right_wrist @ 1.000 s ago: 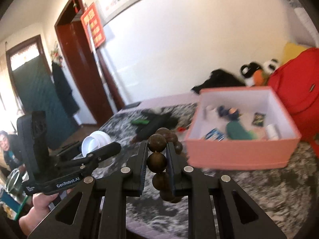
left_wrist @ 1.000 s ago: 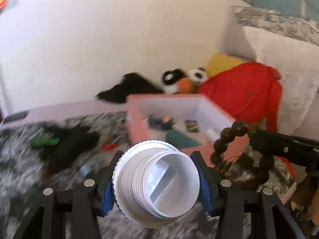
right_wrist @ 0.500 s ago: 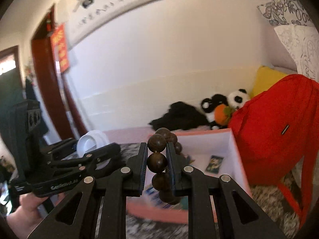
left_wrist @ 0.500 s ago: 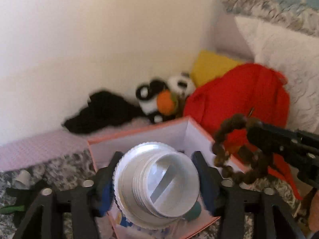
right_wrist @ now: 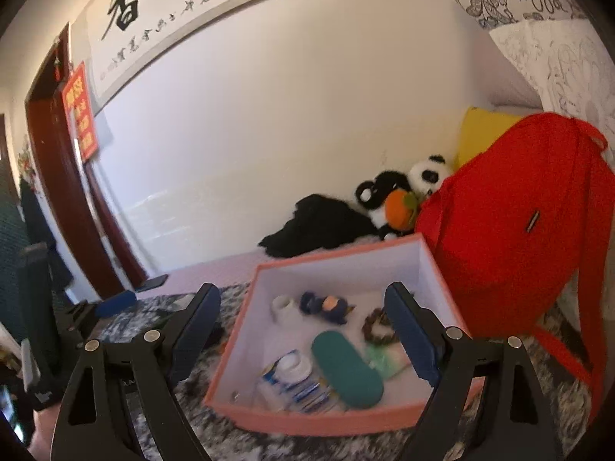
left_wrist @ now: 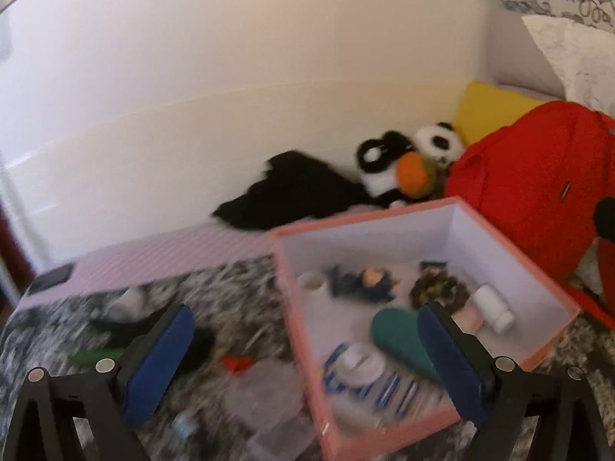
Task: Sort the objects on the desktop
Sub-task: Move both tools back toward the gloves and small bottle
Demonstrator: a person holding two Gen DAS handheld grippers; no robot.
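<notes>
Both my grippers, left (left_wrist: pixel 303 349) and right (right_wrist: pixel 303 330), now have fingers apart and empty: the white cap (left_wrist: pixel 359 363) and bead bracelet (right_wrist: pixel 378 326) I carried a moment ago lie in the pink box (right_wrist: pixel 307 418); two items sorted.

1. One pink box (right_wrist: pixel 330 420).
2. One green case (right_wrist: pixel 346 368) in it.
3. One ring of brown beads (right_wrist: pixel 378 326).
4. One white lid (right_wrist: pixel 294 365).
5. One red bag (right_wrist: pixel 511 238).
6. Two panda toys (right_wrist: pixel 399 192).

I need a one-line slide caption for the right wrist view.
Open right gripper above the pink box, where the bead bracelet lies beside a green case.
</notes>
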